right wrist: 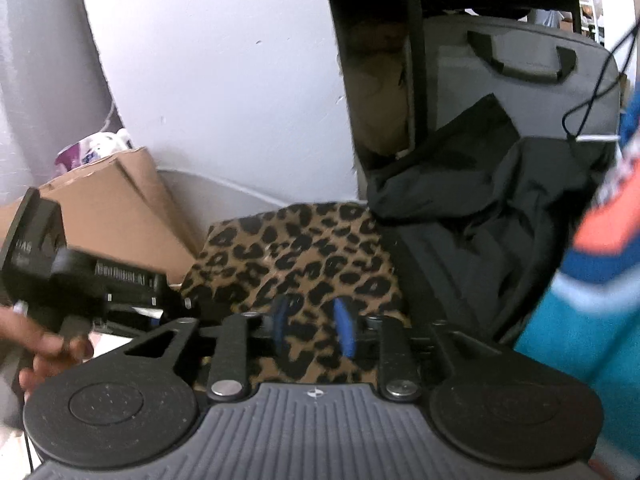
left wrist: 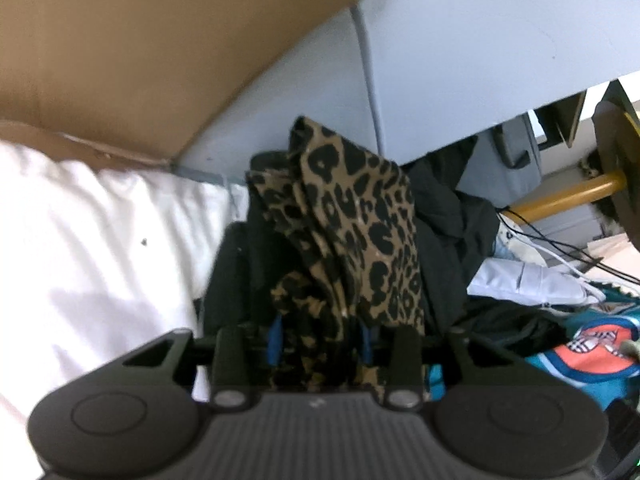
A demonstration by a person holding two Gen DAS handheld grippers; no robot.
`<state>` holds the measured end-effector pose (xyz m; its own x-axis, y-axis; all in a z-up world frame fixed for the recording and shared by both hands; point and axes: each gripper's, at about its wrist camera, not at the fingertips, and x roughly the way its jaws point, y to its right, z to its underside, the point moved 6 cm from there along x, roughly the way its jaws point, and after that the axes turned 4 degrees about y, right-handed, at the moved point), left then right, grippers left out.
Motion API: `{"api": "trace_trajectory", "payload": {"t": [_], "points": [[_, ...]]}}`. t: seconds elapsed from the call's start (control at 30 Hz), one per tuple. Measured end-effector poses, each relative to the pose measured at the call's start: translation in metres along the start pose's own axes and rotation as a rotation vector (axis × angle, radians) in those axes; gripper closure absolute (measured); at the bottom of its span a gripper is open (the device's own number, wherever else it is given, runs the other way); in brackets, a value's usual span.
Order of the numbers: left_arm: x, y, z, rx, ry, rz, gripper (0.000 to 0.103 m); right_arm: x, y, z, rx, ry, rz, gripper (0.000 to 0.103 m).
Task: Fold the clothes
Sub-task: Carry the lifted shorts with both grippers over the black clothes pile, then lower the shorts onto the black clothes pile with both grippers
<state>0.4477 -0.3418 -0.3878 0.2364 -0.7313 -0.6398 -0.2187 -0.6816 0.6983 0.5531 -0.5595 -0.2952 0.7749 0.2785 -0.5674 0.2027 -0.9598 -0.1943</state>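
**Leopard-print garment sitting between two loosened grippers**

The left gripper (left wrist: 320,340) is pointing down into a bunched leopard-print garment (left wrist: 356,216), its blue pads (left wrist: 275,340) standing apart with folds of the cloth lying between them; whether the pads are pressing the fabric cannot be told from this view. The right gripper (right wrist: 314,326) is hovering over a flatter spread of the same garment (right wrist: 296,248), its blue pads (right wrist: 345,326) clearly parted and nothing pinched between them. At the left edge of the right wrist view, a hand (right wrist: 44,344) is holding the other gripper's body. Around the garment, black clothing (right wrist: 472,208) is lying heaped against a gray bag (right wrist: 520,68), a teal and orange garment (left wrist: 592,344) is lying to the right, a white sheet (left wrist: 96,248) to the left, and a cardboard box (right wrist: 116,208) behind.

The risk from here looks like a slack hold: with both grippers parted, the bunched cloth could slump and lose any fold line, or a closing gripper could catch the black clothing underneath along with the print.
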Motion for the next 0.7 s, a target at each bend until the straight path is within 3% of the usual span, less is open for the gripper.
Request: {"api": "trace_trajectory", "payload": {"t": [0.23, 0.43, 0.7], "points": [[-0.027, 0.02, -0.016, 0.168, 0.018, -0.077, 0.064, -0.006, -0.005, 0.026, 0.064, -0.022, -0.034, 0.059], [-0.042, 0.049, -0.027, 0.307, 0.029, -0.073, 0.064, -0.008, -0.008, 0.035, 0.039, -0.007, 0.021, 0.059], [-0.023, 0.078, -0.014, 0.397, 0.009, -0.04, 0.065, -0.003, -0.006, 0.041, 0.1, -0.037, -0.012, 0.059]]}}
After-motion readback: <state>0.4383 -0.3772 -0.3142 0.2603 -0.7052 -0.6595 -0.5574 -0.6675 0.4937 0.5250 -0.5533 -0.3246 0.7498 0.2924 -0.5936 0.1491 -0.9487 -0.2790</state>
